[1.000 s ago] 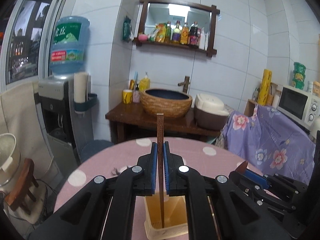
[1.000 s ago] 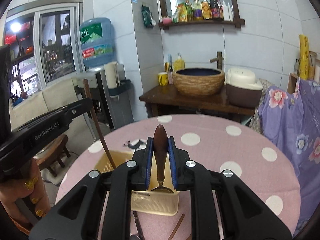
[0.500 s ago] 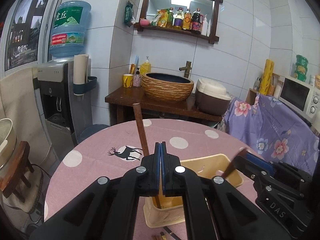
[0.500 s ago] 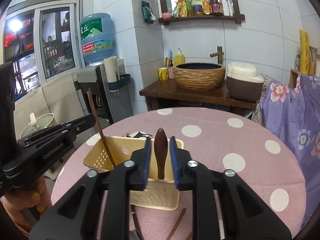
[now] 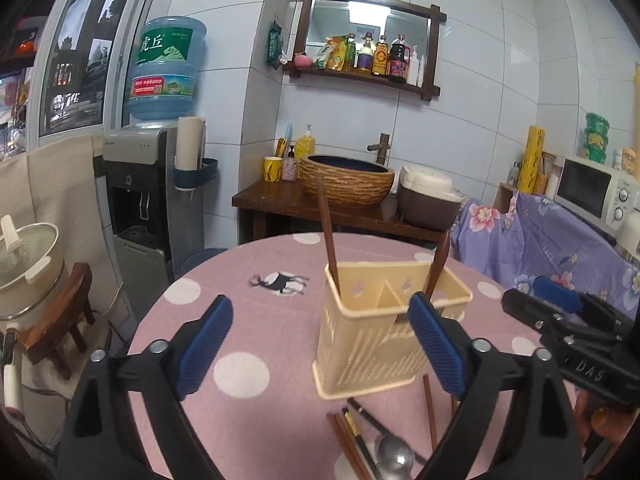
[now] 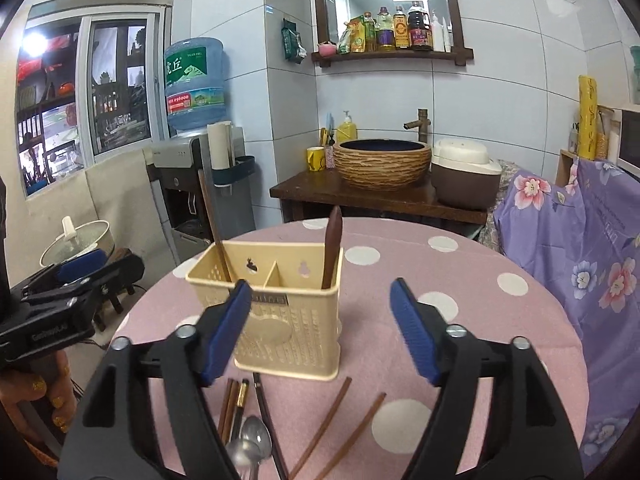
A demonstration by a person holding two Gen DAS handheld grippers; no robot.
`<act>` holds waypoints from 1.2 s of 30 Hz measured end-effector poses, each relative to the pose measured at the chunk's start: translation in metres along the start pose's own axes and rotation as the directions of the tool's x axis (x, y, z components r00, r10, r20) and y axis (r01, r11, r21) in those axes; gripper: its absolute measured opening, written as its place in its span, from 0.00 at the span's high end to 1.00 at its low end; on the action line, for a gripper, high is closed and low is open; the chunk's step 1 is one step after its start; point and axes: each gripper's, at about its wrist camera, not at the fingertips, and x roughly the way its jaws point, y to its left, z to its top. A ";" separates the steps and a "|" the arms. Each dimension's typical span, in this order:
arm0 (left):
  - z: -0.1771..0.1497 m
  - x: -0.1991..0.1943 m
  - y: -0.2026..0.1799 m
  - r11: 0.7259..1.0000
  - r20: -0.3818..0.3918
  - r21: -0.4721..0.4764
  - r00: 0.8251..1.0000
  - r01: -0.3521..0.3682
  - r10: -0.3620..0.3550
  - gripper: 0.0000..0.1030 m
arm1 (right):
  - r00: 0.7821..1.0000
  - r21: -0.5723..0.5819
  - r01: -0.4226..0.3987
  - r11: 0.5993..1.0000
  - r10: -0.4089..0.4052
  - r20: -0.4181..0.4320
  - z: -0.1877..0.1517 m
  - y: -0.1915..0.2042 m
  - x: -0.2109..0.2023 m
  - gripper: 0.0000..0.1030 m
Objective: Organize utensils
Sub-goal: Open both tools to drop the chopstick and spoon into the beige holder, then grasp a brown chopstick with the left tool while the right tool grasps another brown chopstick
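A cream two-compartment utensil holder [image 5: 380,328] [image 6: 280,304] stands on the pink dotted table. A brown chopstick [image 5: 328,236] [image 6: 214,228] leans in its left compartment. A dark wooden handle [image 6: 332,252] [image 5: 436,268] stands in its right compartment. My left gripper [image 5: 320,348] is open and empty, in front of the holder. My right gripper [image 6: 320,328] is open and empty, near the holder's front. Loose chopsticks [image 6: 232,408] [image 5: 352,444], two brown sticks [image 6: 340,428] and metal spoons [image 6: 250,444] [image 5: 394,456] lie on the table before the holder.
The round table [image 6: 460,280] has a purple flowered cloth [image 6: 580,240] at its right. A water dispenser [image 5: 152,184], a pot on a wooden stool [image 5: 36,280] and a wooden stand with a woven basin [image 5: 348,188] stand beyond it.
Both grippers opened, let go of the chopstick and the wooden-handled utensil in the holder, and drew back from it.
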 end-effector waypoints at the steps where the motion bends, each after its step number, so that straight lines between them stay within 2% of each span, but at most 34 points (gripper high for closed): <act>1: -0.005 -0.002 0.000 1.000 -0.003 0.006 1.000 -0.007 0.008 0.11 | 1.000 -0.002 0.012 1.000 -0.012 -0.008 -0.004 -0.001 -0.002 0.28; 5: -0.026 -0.005 -0.001 0.999 -0.039 0.028 0.999 -0.028 0.029 0.11 | 0.998 0.013 0.016 1.000 -0.015 -0.060 -0.022 -0.009 -0.005 0.28; 10: -0.047 -0.002 0.007 1.000 -0.121 -0.006 0.992 -0.031 0.030 0.11 | 0.991 0.033 0.034 0.999 -0.029 -0.130 -0.047 -0.016 -0.004 0.28; 16: -0.075 -0.001 0.013 0.999 -0.203 -0.033 0.979 -0.039 0.031 0.25 | 0.980 0.067 0.037 0.997 -0.024 -0.195 -0.079 -0.021 -0.005 0.28; 23: -0.110 0.006 0.015 0.997 -0.318 -0.077 0.948 -0.004 -0.021 0.52 | 0.966 0.083 0.052 0.995 -0.028 -0.258 -0.111 -0.027 -0.004 0.28; 27: -0.119 0.011 0.008 0.996 -0.354 -0.085 0.934 0.030 -0.058 0.63 | 0.959 0.093 0.060 0.994 -0.031 -0.281 -0.121 -0.031 -0.003 0.29; 30: -0.124 0.016 -0.001 0.996 -0.379 -0.073 0.922 0.050 -0.074 0.68 | 0.956 0.085 0.057 0.995 -0.030 -0.293 -0.126 -0.029 -0.002 0.30; 36: -0.134 0.025 -0.015 0.996 -0.422 -0.053 0.903 0.071 -0.086 0.71 | 0.949 0.085 0.058 0.995 -0.029 -0.314 -0.135 -0.030 0.000 0.31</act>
